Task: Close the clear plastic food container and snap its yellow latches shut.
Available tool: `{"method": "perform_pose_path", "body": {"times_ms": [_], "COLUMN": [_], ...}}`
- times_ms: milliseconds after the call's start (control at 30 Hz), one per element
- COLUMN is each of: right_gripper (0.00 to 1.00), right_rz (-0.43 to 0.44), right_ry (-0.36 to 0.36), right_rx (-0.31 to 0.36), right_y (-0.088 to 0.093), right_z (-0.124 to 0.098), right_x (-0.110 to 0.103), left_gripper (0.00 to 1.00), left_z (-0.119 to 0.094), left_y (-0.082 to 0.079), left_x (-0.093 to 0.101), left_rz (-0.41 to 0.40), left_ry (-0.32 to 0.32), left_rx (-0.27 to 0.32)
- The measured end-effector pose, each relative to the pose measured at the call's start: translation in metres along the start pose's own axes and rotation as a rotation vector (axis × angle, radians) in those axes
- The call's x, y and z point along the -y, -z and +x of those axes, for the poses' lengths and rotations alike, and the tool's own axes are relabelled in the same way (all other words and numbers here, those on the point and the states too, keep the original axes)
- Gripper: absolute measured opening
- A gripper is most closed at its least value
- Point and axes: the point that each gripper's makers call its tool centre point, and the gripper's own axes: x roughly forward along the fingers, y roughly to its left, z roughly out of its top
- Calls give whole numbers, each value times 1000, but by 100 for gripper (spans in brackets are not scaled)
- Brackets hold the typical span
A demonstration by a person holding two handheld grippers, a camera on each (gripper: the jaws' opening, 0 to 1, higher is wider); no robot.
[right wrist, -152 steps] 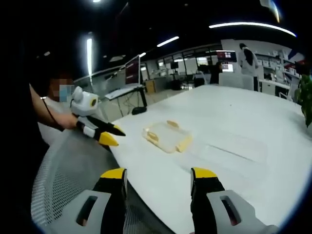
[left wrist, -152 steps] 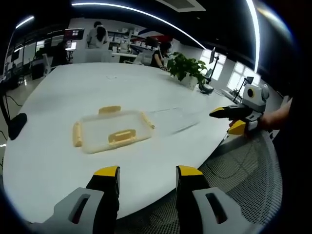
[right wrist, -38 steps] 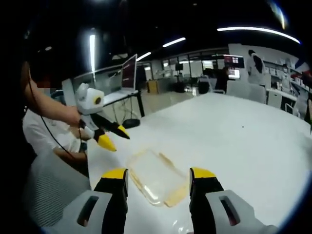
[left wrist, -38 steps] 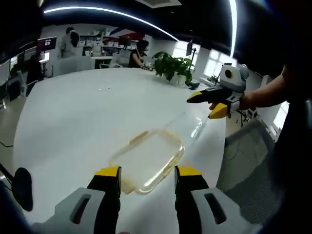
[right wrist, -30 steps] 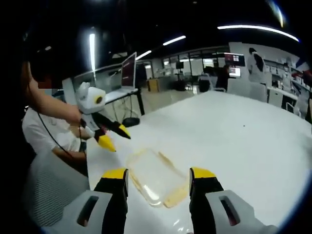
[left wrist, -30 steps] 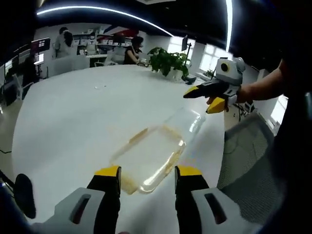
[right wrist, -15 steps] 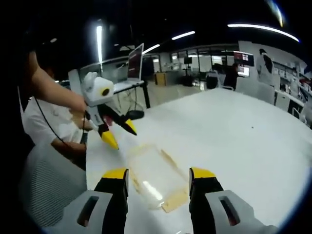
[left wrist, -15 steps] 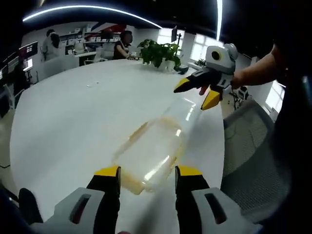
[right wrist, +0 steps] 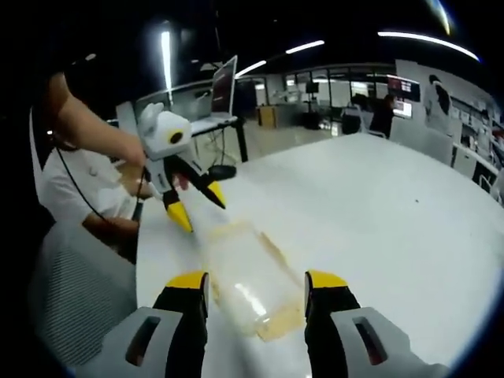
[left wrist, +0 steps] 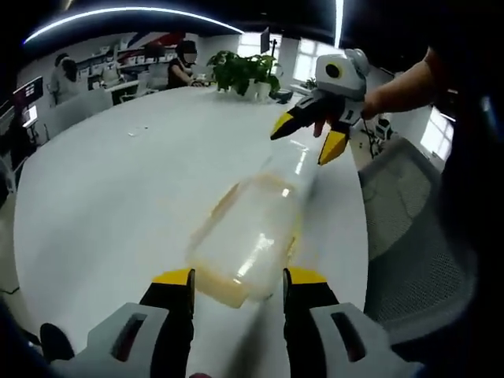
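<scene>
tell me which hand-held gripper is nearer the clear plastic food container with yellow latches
Hard to call. The clear plastic food container with yellow latches lies between them: the left hand-held gripper hangs open over one end, and the right hand-held gripper hangs open over the other.

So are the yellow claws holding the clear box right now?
No. Both grippers, left and right, hang open over the clear container on the white table, gripping nothing.

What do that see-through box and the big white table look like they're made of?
The food container looks like clear glossy plastic: the table shows through it and light glints off its top. Its yellow latches seem to be opaque, softer plastic. The table appears to be a smooth white laminate or painted top with a soft sheen; which one is unclear.
</scene>
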Motion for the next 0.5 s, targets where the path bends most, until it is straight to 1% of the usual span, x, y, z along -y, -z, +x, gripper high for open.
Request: {"method": "perform_pose_path", "body": {"times_ms": [167, 367, 500], "right_gripper": [50, 51, 51], "right_rz": [-8, -47, -72], "right_ry": [-6, -10, -26], "right_rx": [-13, -40, -66], "right_y": [2, 6, 8], "right_z": [3, 8, 10], "right_x": [1, 6, 8], "left_gripper": [44, 44, 44], "left_z": [1, 4, 8], "left_y": [-2, -2, 2], "left_x": [-5, -9, -8], "left_rz": [10, 35, 77], "left_ry": [3, 11, 32], "left_rx": [-3, -15, -45]}}
